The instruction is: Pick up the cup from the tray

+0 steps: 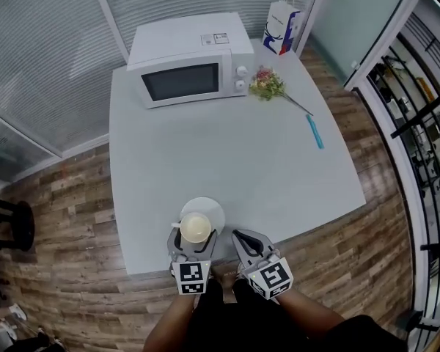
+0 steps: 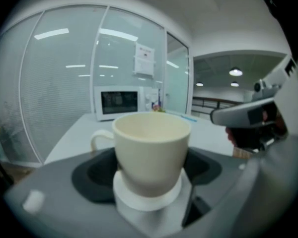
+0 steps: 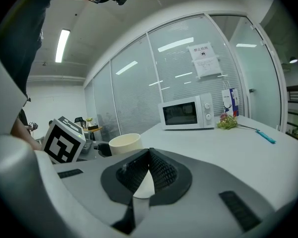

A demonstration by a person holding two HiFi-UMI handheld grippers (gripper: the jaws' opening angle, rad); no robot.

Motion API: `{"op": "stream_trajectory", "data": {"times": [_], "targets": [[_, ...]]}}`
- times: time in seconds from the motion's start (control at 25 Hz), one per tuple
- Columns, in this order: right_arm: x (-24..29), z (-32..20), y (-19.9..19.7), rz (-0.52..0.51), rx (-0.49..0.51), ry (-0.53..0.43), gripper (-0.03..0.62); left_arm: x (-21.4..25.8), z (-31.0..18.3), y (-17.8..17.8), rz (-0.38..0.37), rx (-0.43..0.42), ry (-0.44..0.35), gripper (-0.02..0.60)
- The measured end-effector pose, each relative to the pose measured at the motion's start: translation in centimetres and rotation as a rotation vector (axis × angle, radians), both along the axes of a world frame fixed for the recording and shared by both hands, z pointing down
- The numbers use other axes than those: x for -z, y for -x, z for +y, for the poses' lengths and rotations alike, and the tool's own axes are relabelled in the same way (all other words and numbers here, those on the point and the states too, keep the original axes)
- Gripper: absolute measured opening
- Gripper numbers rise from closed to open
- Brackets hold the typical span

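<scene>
A cream cup with a handle on its left stands upright between the jaws of my left gripper, which is shut on it. It fills the left gripper view as the cup, with dark pads on both sides. It hangs over the near edge of a round white tray by the table's front edge; I cannot tell whether it touches the tray. My right gripper is just to the right, shut and empty, its pads meeting. The right gripper view shows the cup at left.
A white microwave stands at the back of the grey table. Flowers, a blue pen and a paper bag lie at the back right. Glass walls stand beyond, and wooden floor surrounds the table.
</scene>
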State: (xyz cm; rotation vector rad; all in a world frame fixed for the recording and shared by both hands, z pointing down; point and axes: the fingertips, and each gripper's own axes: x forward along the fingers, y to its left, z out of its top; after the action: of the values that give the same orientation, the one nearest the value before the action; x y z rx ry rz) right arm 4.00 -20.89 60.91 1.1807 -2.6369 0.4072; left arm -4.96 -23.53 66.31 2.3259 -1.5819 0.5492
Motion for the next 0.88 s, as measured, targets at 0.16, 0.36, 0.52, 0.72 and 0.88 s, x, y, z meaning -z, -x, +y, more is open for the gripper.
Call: {"op": "stream_trajectory", "data": {"times": [0.16,0.36,0.52,0.72,0.88], "targets": [[2.5,0.1,0.0,-0.012,0.008,-0.062,0.003,3.5,0.3,0.1,0.012,0.003,-0.052,0.414],[5.6,0.0,-0.2,-0.020,0.018,-0.146,0.003,8.1,0.5,0.2,0.017,0.014,-0.143,0.414],[8.7,-0.7,-0.6,-0.034,-0.005,-0.238,0.003,11.2,0.5,0.5,0.050,0.025,-0.193,0.414],[12.7,-1.9,-1.3,-0.060,-0.047,-0.341,0.003,13.3,0.3,0.8,0.056,0.038,-0.235,0.414],[14.6,-2.2,-0.9,-0.072,-0.045,-0.389,0.003,14.8,0.2,0.7,0.051,0.042,-0.278,0.414]]}}
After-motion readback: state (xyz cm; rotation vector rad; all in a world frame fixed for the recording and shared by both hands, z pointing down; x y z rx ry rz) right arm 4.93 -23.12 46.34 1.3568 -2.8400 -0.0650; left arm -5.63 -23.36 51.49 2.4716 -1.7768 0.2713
